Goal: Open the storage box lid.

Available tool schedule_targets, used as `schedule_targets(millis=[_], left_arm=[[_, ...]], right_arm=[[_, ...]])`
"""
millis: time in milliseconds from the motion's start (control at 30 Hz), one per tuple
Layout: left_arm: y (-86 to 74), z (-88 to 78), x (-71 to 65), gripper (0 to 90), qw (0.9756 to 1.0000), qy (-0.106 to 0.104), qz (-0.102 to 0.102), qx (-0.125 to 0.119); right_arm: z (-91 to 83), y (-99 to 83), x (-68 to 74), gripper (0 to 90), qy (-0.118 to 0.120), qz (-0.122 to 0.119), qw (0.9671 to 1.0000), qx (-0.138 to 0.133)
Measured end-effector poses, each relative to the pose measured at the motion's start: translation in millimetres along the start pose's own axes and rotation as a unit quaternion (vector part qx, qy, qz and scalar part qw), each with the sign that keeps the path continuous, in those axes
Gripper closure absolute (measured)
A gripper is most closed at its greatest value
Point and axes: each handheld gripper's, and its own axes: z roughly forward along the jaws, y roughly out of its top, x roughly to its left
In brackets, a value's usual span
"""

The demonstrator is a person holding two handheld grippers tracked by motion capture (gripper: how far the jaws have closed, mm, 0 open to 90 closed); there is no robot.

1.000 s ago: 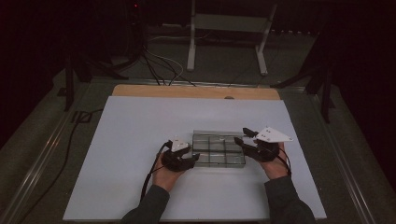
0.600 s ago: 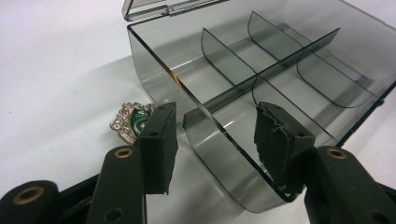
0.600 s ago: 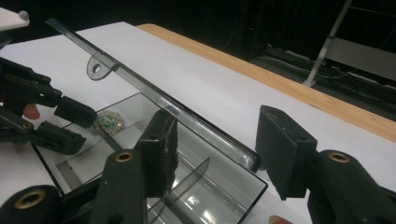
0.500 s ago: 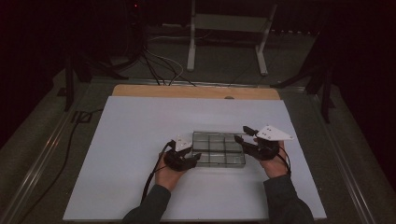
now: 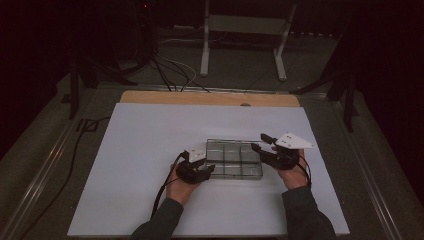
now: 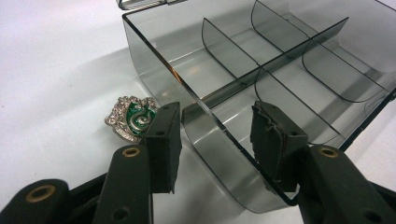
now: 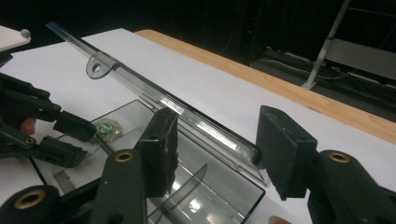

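Note:
A smoky clear divided box [image 5: 234,159] lies on the white table top. My left gripper [image 6: 215,121] straddles the box's near corner wall [image 6: 219,140], one pad outside and one inside. Its jaws have just been closing and neither pad touches the wall. A silver and green crest badge [image 6: 133,117] lies on the table just outside that corner, beside the outer pad. My right gripper [image 7: 219,140] stands open around the end of the raised lid [image 7: 163,102], whose hang tab [image 7: 95,67] points away. From above, the left gripper [image 5: 210,169] and right gripper [image 5: 260,142] flank the box.
The white sheet [image 5: 150,150] covers the table, with a wooden strip [image 5: 210,98] along its far edge. A cable [image 5: 162,192] trails from the left gripper. A metal stand [image 5: 242,30] and floor cables lie beyond the table in the dark.

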Motion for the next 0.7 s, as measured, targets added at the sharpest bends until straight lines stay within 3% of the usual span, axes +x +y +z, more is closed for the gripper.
schedule_targets(millis=[467,700], left_arm=[[0.5,-1.4,-2.8,56.3,0.9999,0.008,0.004,0.008],[0.5,-2.3,-2.9,56.4,0.9999,0.008,0.006,0.011]], right_arm=[[10.1,-6.1,-11.7,50.2,0.004,0.033,0.9994,-0.004],[24.0,-14.9,-18.2,50.5,0.004,0.042,0.9989,0.019]])
